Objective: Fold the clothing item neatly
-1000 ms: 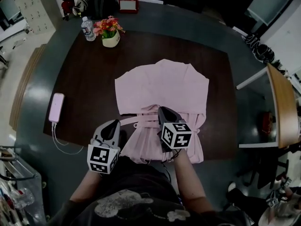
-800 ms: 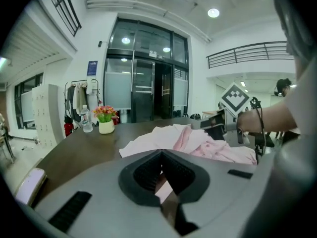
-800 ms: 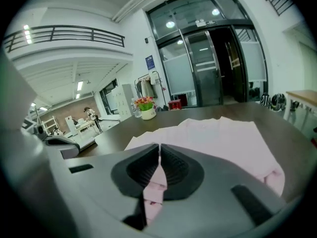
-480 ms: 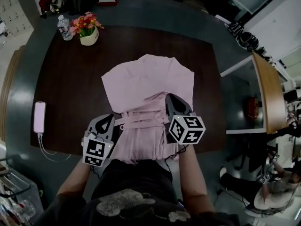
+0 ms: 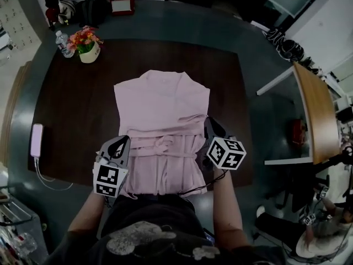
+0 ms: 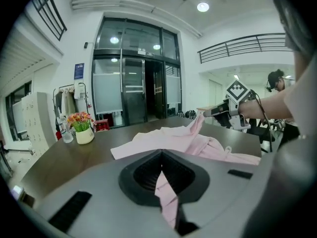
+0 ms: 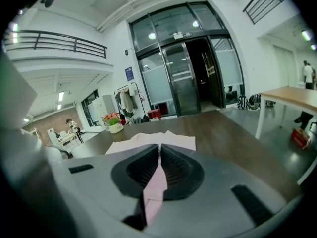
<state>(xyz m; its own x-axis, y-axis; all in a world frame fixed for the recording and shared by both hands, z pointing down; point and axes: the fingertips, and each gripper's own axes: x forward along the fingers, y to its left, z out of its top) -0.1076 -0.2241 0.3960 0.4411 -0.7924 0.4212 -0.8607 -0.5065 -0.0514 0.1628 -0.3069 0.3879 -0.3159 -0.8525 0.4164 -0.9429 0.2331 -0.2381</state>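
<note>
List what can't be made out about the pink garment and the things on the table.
- Near hem of the pink garment: head view, behind the person's torso.
- How deep the fabric sits in the left gripper and right gripper: gripper views, covered by their fingers.
- Label on the water bottle: head view, too small.

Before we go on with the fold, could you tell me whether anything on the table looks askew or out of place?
Only the pink garment: its near part is bunched into wrinkles between the left gripper and right gripper, both shut on its fabric, and its hem seems to hang over the table edge.
</note>
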